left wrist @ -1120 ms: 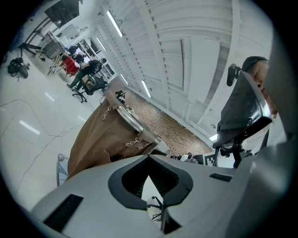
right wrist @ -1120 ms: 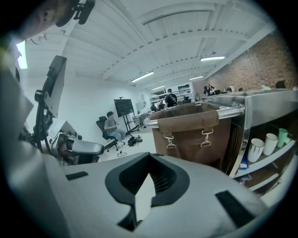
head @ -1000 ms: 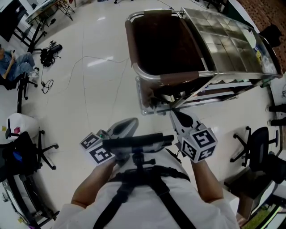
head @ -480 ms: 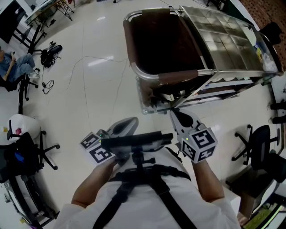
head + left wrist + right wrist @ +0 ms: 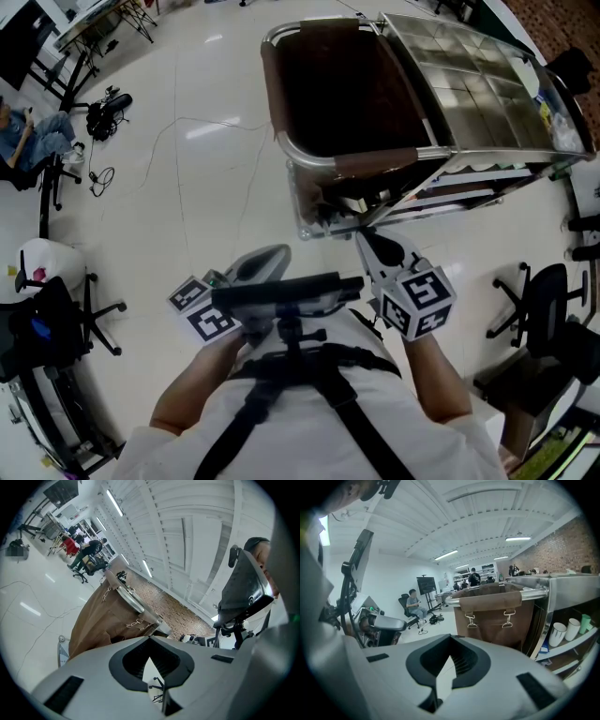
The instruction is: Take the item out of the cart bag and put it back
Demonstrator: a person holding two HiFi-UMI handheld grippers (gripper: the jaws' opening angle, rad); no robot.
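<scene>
The cart's brown bag [image 5: 337, 84] hangs open in a metal frame in front of me; its inside is dark and no item shows in it. The bag's side appears in the left gripper view [image 5: 103, 620], and its strapped front in the right gripper view [image 5: 494, 616]. My left gripper [image 5: 274, 255] is held low by my chest, shut and empty, short of the cart. My right gripper [image 5: 367, 242] points at the cart's near lower corner, also shut with nothing in it. In each gripper view the jaws [image 5: 150, 640] [image 5: 451, 639] meet at their tips.
The cart's metal top tray [image 5: 469, 75] lies right of the bag, with cups [image 5: 562, 632] on a shelf below. Office chairs [image 5: 548, 309] [image 5: 56, 319] stand on both sides. A seated person [image 5: 28, 131] and floor cables [image 5: 98, 112] are far left.
</scene>
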